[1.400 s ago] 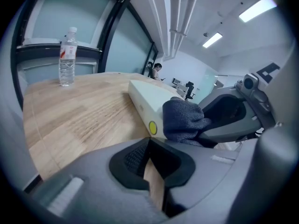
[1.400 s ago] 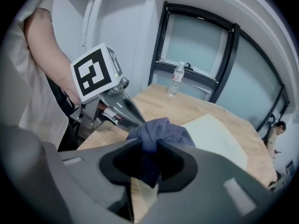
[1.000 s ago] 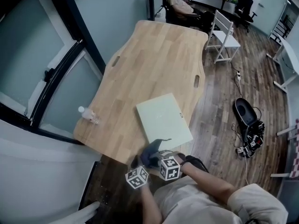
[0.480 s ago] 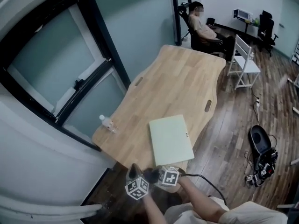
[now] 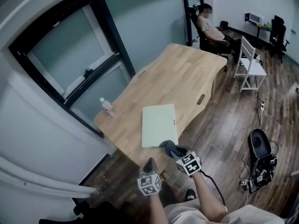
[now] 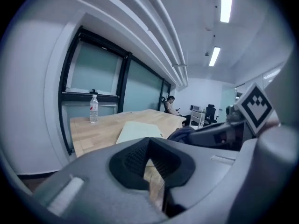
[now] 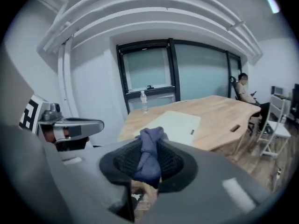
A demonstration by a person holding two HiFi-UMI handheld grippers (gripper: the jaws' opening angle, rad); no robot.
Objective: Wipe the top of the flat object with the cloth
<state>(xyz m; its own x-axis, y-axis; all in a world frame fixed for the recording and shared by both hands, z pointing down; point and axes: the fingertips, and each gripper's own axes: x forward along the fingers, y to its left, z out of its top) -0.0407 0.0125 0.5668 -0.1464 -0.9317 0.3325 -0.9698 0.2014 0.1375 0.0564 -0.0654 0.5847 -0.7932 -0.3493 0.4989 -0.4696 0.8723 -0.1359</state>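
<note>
Nearest, at the person's front: left gripper (image 6: 149, 144), jaws closed together at the tips, nothing between the pads. It is off the near edge of the tabletop (image 5: 187, 78), above the wood floor (image 5: 219, 129), pointing towards the table.

Right gripper (image 7: 148, 158) just beside it, slightly further forward. Jaws clamped on a dark blue cloth (image 7: 149, 146). The cloth is bunched into a knot-like wad that sticks out past the gripper's tips.

From the head view the wad lies over the near right corner of the flat board (image 5: 159, 124), at the tabletop's near edge. Cannot tell whether cloth and board touch.

The board is pale green, rectangular and lying flat on the near part of the light wooden tabletop. A small dark mark shows on its right edge. Its top is bare.

Left of the board, near the window-side edge of the tabletop: clear plastic bottle (image 5: 107, 106), upright, white cap. It is well apart from the board.

Beyond the bottle, a dark-framed window (image 5: 74, 55) in the wall.

Far half of the tabletop has slot-shaped cut-outs along the edges.

Past the far right corner: white chair (image 5: 250, 59) on the floor. At the far end, a seated person (image 5: 210, 27).
</note>
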